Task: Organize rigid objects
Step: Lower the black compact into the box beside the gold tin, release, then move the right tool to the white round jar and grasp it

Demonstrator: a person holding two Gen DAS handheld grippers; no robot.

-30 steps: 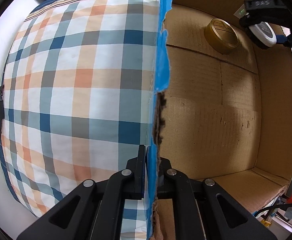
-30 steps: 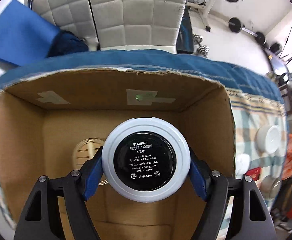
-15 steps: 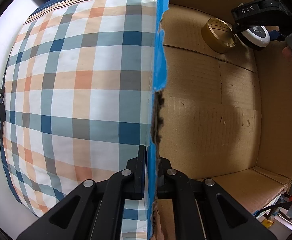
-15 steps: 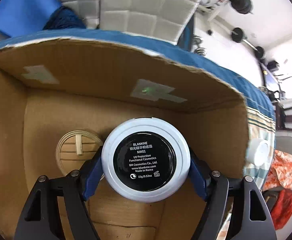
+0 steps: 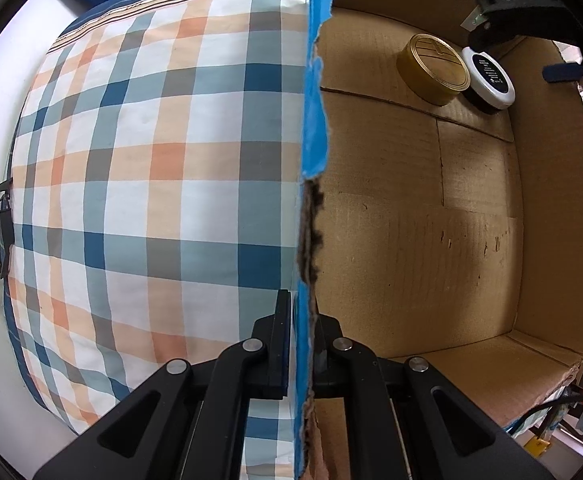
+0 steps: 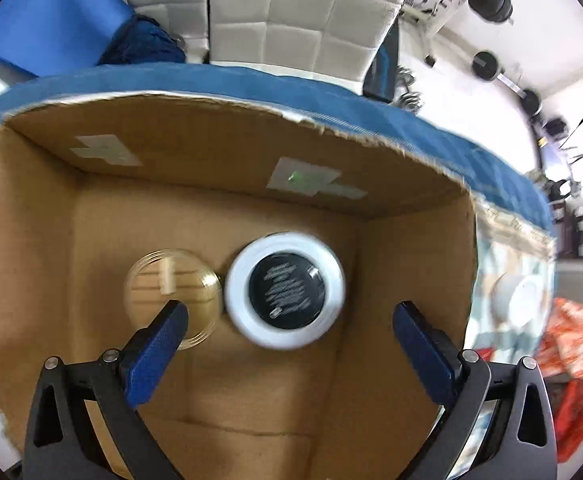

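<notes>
The right gripper (image 6: 287, 322) hangs over the cardboard box (image 6: 19, 248) pointing down into it, its blue-padded jaws opening wide, with nothing pressed between them. The white compact (image 6: 285, 290), a round flat case with a black label facing up, lies on the box floor directly below and between the spread fingers (image 6: 159, 344), touching neither. Being round, it has no long axis to line up with. It sits in the far right corner of the box, just beside a gold round tin (image 6: 171, 294) on its left; the two look to be touching or nearly so. The right hand is much the nearer to both; its likely next move is straight up and out, keeping the left pad clear of the tin.

The left gripper (image 5: 301, 320) is closed tight on the near part of the box's left wall (image 5: 309, 208), which is torn along its top edge and edged with blue tape; it seems to be steadying the box. From there the compact (image 5: 489, 78) and tin (image 5: 433, 68) lie far off to the right.

The rest of the box floor is bare cardboard. The box rests on a plaid cloth (image 5: 151, 180) in blue, orange and white. Beyond it are a white quilted panel (image 6: 291, 20), a blue mat and weights on a pale floor
</notes>
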